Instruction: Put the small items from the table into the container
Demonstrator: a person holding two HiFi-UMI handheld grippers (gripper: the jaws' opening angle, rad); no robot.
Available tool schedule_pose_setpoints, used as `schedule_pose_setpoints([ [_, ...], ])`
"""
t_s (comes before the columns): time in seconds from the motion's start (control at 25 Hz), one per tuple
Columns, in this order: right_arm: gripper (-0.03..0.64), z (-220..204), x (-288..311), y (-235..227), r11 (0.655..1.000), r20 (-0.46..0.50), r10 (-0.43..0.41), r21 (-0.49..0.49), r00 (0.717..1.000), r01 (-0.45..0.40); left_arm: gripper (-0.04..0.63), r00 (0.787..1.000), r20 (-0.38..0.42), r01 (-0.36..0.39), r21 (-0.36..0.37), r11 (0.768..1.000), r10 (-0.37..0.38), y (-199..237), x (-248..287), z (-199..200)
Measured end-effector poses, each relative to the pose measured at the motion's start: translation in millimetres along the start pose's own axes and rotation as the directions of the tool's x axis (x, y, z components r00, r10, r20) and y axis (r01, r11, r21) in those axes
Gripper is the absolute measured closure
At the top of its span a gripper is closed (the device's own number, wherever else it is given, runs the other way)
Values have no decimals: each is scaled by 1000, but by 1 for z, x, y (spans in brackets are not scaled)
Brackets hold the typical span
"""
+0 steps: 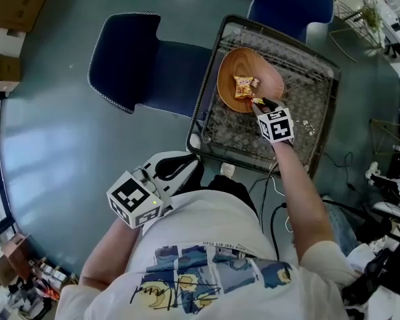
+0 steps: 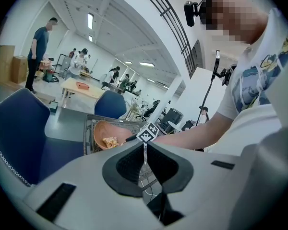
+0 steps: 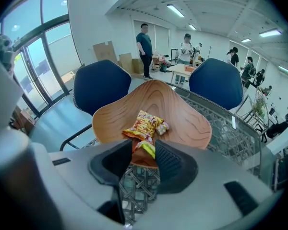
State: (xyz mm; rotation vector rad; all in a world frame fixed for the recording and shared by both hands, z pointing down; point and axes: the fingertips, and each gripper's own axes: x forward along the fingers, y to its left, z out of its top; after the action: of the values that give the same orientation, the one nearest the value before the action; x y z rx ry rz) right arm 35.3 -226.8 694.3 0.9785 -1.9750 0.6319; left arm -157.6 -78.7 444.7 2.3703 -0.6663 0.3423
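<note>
The left gripper [image 2: 145,150] is held low against the person's shirt [image 1: 207,232], short of the near edge of the table [image 1: 307,92]. Its jaws are seen pressed together, with nothing between them. A blue chair [image 1: 143,59] is set ahead of its tip and to the left, and the glass-topped woven table is found ahead and to the right.

On that table the wooden bowl [image 3: 182,114] is placed directly in front of the right gripper [image 3: 143,152], which is pointed steeply down at the bowl's near rim. Its jaws are parted to a moderate gap and nothing is clamped. The orange snack packet [image 3: 145,123] is seen lying in the bowl, with its near end reaching in between the two pads. Whether that end touches a pad cannot be told. A small wrapped sweet [image 3: 163,127] is seen against the packet, just beyond the right-hand jaw.
</note>
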Motion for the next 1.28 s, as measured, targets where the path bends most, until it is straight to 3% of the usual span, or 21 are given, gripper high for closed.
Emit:
schedule_pose_setpoints([
  [0.4, 454, 7, -31, 3, 1000, 124, 17, -14, 992, -16, 586, 999, -20, 36, 37, 999, -35, -31, 18, -7],
  [0.84, 458, -45, -123, 27, 999, 214, 43, 0, 976, -44, 586, 999, -9, 51, 106, 993, -50, -102, 41, -20],
  [1.12, 574, -106, -186, 57, 990, 203, 143, -38, 969, -138, 586, 999, 3, 40, 145, 989, -41, -161, 62, -36],
  [1.28, 594, -143, -203, 90, 969, 156, 238, -109, 959, -223, 586, 999, -26, 23, 159, 987, -19, -186, 68, -57],
])
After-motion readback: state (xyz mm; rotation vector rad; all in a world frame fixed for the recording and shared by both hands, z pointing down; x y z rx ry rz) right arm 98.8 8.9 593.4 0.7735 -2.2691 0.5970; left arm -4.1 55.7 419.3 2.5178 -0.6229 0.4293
